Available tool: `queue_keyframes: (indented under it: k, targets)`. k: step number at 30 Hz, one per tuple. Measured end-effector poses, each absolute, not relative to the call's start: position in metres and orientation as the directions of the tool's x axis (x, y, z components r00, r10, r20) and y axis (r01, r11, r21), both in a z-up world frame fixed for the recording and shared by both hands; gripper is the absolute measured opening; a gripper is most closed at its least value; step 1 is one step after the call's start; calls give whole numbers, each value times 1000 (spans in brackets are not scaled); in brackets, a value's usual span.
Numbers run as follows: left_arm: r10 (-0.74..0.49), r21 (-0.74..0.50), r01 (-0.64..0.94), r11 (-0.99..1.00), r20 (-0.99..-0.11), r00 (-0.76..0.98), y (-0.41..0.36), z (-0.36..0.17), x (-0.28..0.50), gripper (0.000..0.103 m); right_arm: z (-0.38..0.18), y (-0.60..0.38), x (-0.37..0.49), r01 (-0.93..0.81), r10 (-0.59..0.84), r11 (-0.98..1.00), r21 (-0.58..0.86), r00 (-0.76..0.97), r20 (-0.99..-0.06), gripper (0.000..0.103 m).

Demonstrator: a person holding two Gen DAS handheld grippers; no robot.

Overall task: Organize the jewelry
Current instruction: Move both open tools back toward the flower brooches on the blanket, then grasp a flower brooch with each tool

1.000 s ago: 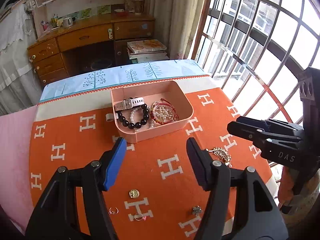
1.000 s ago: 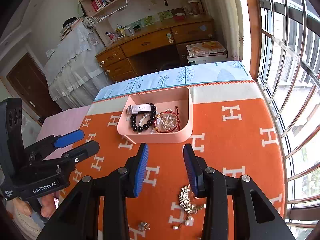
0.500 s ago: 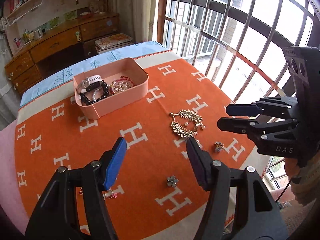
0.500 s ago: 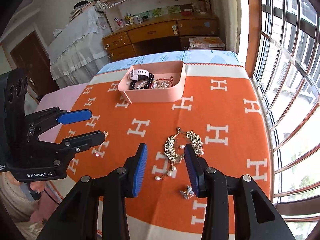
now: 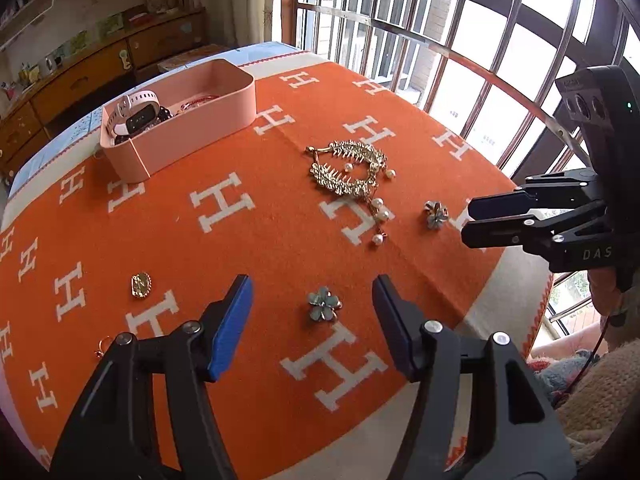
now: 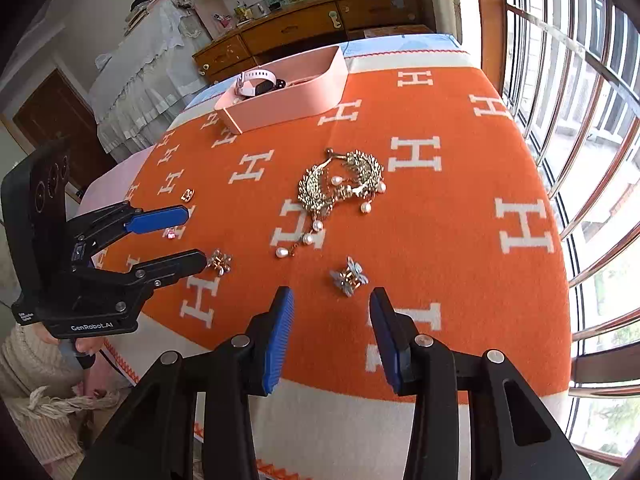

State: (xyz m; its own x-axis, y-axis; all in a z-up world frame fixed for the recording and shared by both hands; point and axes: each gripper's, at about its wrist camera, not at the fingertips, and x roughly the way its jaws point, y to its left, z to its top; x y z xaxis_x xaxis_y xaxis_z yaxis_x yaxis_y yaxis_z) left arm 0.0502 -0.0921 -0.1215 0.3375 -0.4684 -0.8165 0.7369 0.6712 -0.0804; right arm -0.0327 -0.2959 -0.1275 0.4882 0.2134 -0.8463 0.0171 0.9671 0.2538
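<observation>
A pink box holds a white watch and bracelets at the far side of the orange cloth. A gold pearl necklace lies mid-table. My left gripper is open, with a blue flower earring between its fingers on the cloth. My right gripper is open just short of a second flower earring. A gold pendant and a small ring lie left.
The table's near edge with white border is below the grippers. A barred window runs along the right. A wooden desk and a draped bed stand behind. A small gold piece and a pink stud lie on the cloth.
Both grippers have pulled back from the pink box and lowered toward the near table edge, each now lined up over a flower earring. Both stay open.
</observation>
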Motion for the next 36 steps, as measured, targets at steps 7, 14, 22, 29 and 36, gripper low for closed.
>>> queue_keyframes:
  k: [7, 14, 22, 29, 36]
  targets:
    - [-443, -55, 751, 658, -835, 327, -100, -141, 40, 40, -142, -293, -38, 19, 249, 956, 293, 477, -843, 40]
    - [-443, -67, 731, 679, -832, 335, -99, -148, 38, 34, -145, -285, -26, 1, 240, 961, 275, 485, -841, 40]
    - [-457, -103, 696, 710, -820, 344, -93, -147, 41, 16, -148, -279, -9, 17, 192, 973, 232, 501, -844, 40]
    - [-467, -123, 681, 722, -813, 348, -95, -147, 40, 13, -149, -271, 3, 34, 122, 986, 163, 516, -848, 37]
    - [-468, -139, 668, 731, -815, 342, -92, -147, 38, 12, -150, -267, 4, 44, 68, 993, 107, 527, -847, 20]
